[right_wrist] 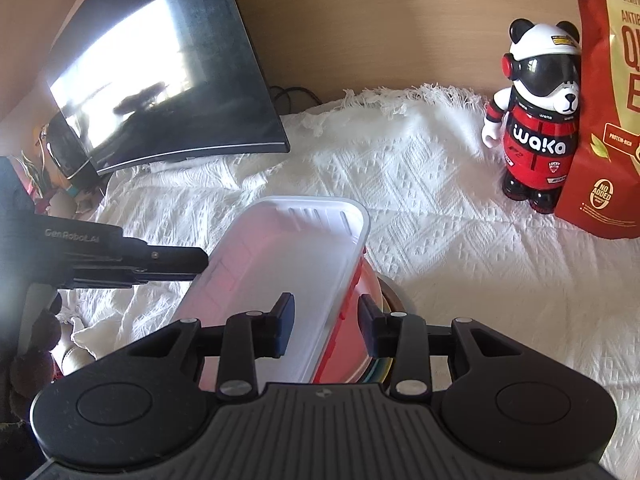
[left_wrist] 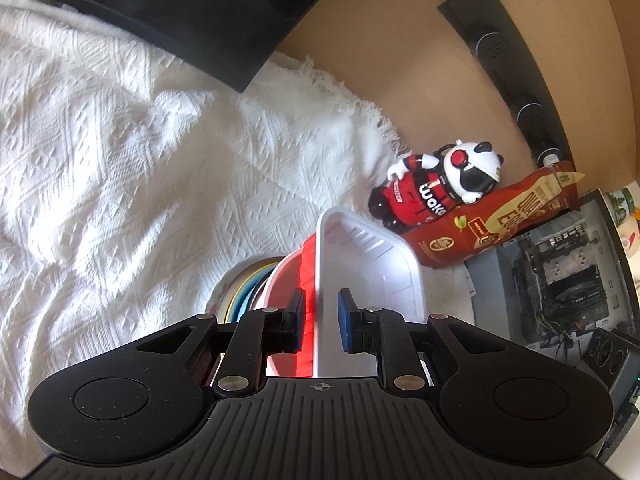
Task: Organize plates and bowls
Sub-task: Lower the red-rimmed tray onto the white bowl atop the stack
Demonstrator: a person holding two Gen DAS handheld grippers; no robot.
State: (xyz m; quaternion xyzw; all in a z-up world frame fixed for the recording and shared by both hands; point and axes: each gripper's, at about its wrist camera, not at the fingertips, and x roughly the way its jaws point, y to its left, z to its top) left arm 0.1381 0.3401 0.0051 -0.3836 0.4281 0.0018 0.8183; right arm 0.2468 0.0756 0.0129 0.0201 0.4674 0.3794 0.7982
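1. Our left claw (left_wrist: 320, 316) grips the rim of the white tray (left_wrist: 372, 264) at lower centre.
2. Our right claw (right_wrist: 326, 330) clamps the opposite rim, together with the red bowl (right_wrist: 360, 300) beneath.
3. Stacked plates (left_wrist: 240, 292) sit underneath on the white cloth (left_wrist: 120, 160).
4. The panda figurine (right_wrist: 536, 120) stands at upper right, well apart.

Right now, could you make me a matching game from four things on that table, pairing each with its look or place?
As the right wrist view shows them.

Things:
1. white tray
2. panda figure
3. snack pouch
4. monitor

Descriptions:
A. dark and glossy, at the far left
B. tilted, in the middle
C. red with gold print, at the far right
D. standing upright on the white cloth

Pairs: 1-B, 2-D, 3-C, 4-A
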